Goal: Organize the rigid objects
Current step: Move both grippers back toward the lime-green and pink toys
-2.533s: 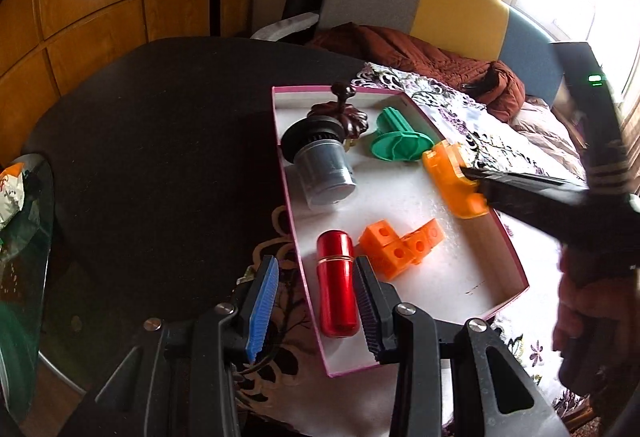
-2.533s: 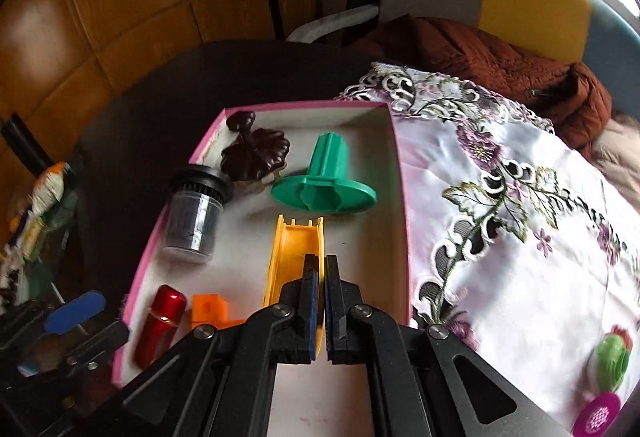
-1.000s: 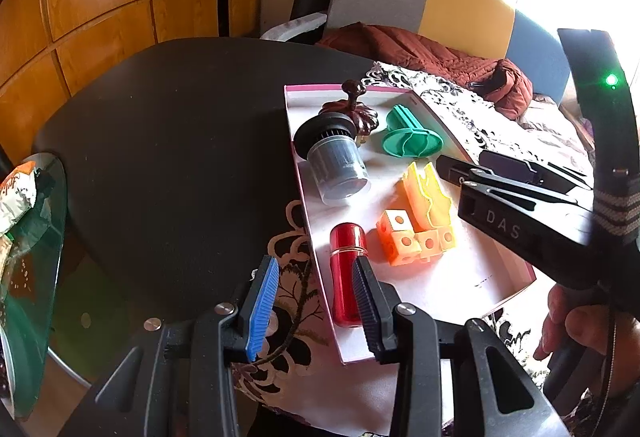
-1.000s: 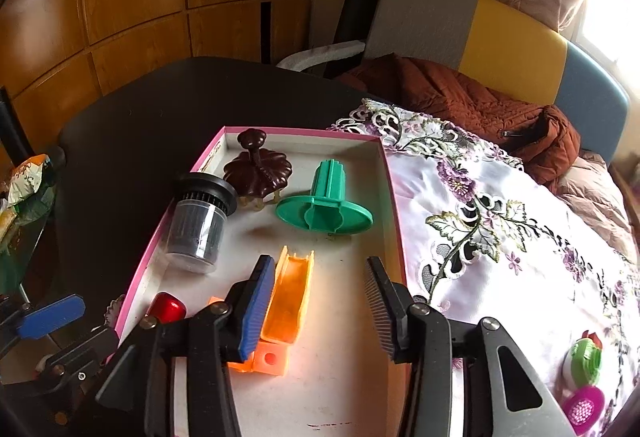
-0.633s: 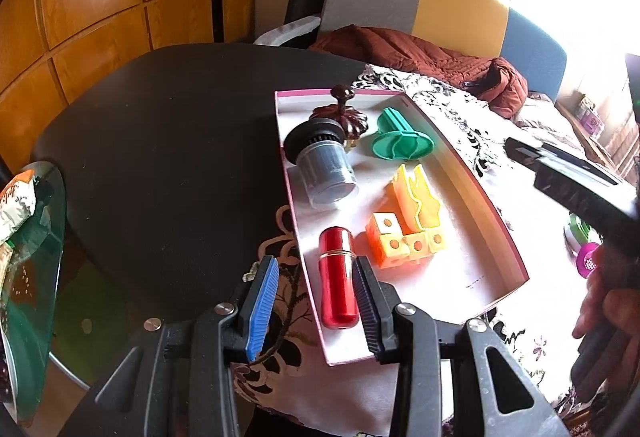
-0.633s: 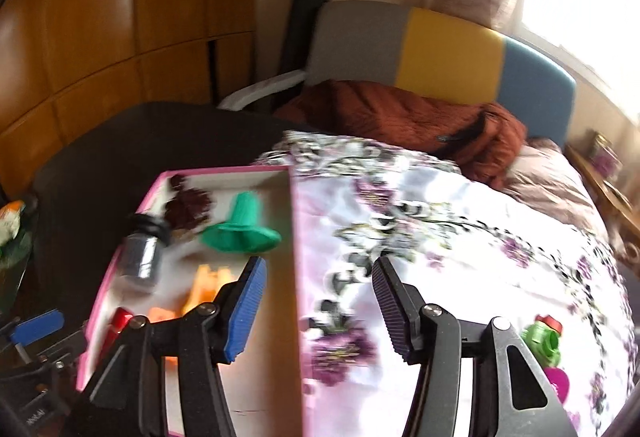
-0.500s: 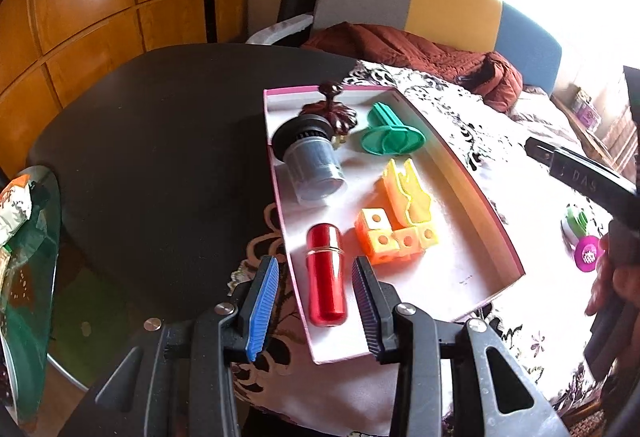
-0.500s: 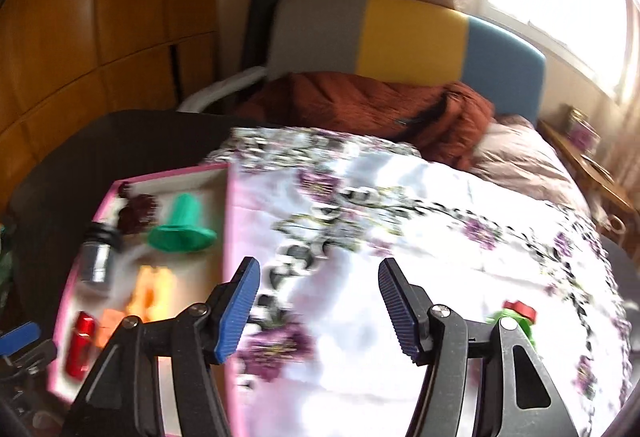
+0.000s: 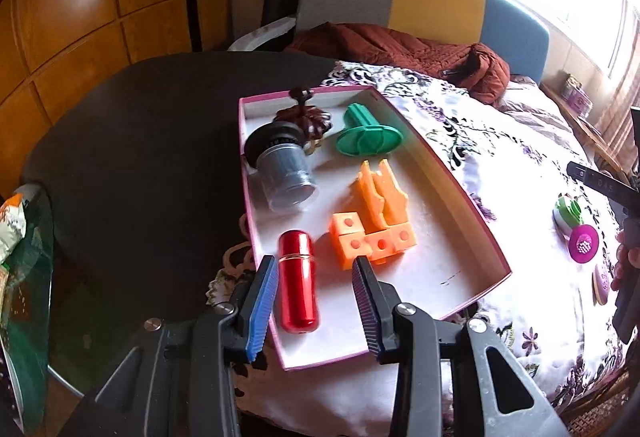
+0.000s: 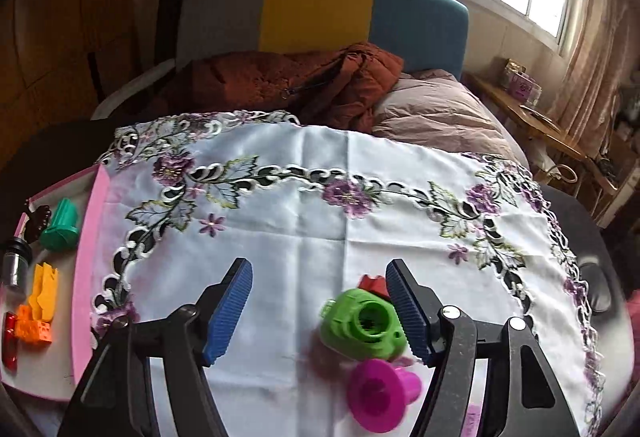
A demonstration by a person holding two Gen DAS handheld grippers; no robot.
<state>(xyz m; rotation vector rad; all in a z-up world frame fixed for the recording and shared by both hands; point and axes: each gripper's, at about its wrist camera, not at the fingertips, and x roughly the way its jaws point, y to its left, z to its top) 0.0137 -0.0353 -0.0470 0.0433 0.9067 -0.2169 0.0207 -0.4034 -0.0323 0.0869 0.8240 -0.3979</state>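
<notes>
The right hand-held gripper (image 10: 320,307) hangs over the embroidered cloth (image 10: 320,197), its jaws wide, having just been opening, with a green plastic piece (image 10: 362,325) between them, untouched. The left hand-held gripper (image 9: 316,295), jaws narrowly parted and empty, hovers above a red cylinder (image 9: 298,279) in the pink-rimmed tray (image 9: 460,185).

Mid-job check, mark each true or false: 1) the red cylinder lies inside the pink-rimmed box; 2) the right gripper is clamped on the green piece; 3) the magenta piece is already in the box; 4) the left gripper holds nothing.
1) True: the red cylinder lies in the box.
2) False: the right gripper is open, the green piece unpinched.
3) False: the magenta piece sits on the tablecloth.
4) True: the left gripper is empty.
</notes>
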